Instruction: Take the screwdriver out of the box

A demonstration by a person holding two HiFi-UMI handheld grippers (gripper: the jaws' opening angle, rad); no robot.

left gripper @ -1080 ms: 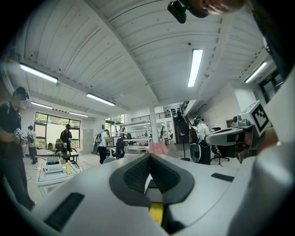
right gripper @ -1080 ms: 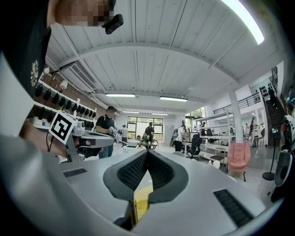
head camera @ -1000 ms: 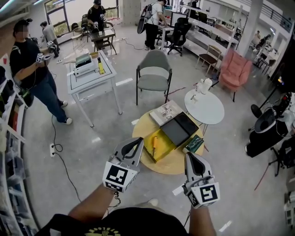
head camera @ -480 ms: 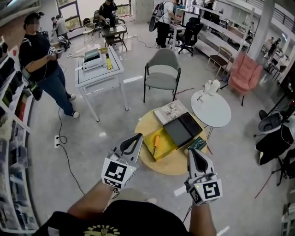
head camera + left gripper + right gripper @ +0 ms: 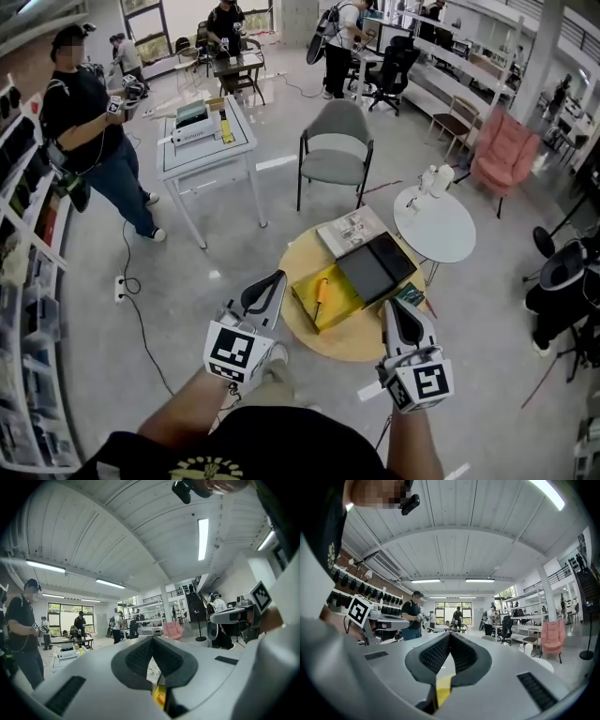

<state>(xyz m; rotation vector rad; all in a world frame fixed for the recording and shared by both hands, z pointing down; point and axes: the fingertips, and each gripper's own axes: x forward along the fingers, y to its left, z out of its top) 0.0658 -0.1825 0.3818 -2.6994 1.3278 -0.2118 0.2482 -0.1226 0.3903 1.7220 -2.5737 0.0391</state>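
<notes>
An open yellow box lies on a round yellow table, with an orange-handled screwdriver resting in it. A black lid lies against the box's right side. My left gripper is shut and empty, short of the table's left edge. My right gripper is also shut and empty, over the table's near right edge. In the left gripper view the pads meet, with a strip of yellow showing below them. In the right gripper view the pads meet too, above a yellow patch.
A booklet and a green item also lie on the yellow table. Beyond it stand a white round side table, a grey chair and a white square table. A person stands at left by shelves.
The yellow table has drawn slightly nearer to both grippers. The right gripper has edged forward over its rim. Both stay shut.
</notes>
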